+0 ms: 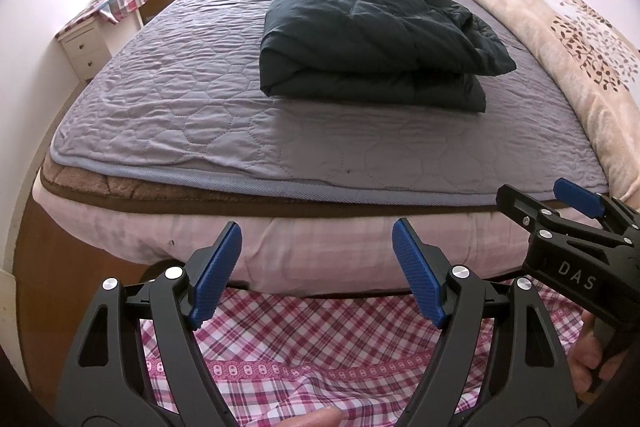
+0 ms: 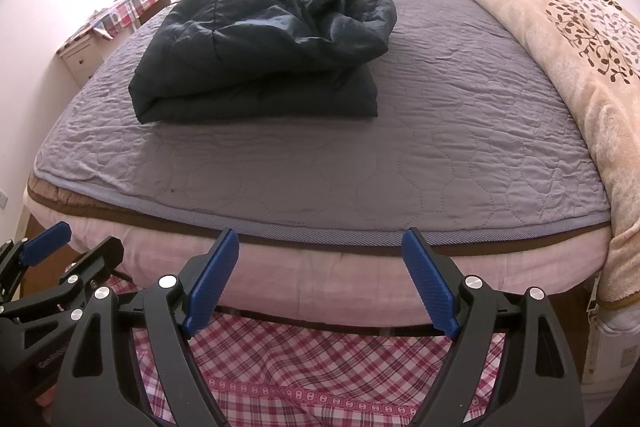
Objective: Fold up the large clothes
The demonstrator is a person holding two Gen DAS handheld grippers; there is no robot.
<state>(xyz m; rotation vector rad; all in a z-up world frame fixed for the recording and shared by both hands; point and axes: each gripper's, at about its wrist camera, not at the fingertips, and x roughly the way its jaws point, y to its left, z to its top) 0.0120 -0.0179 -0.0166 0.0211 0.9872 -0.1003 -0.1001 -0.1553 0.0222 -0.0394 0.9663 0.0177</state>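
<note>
Plaid cloth (image 1: 304, 355) nearest, under both claws, short of the bed edge. Left claw (image 1: 318, 273) wide open, holding nothing. Right claw (image 2: 320, 285) wide open too, empty. Dark quilted jacket (image 1: 372, 27) out on the grey bed cover (image 1: 168, 95), well apart from both claws, dead ahead across the mattress. Lying doubled in a thick bundle, folded edge facing the foot of the bed, loose crumpled part (image 2: 340, 3) on top at far right. Long axis roughly along the bed's length. Sits right of centre for the left claw, left of centre for the right claw, so roughly between them; neither clearly nearer. Fits a finished fold or one still needing tidying. Beige floral blanket (image 2: 580, 39) along the right side.
</note>
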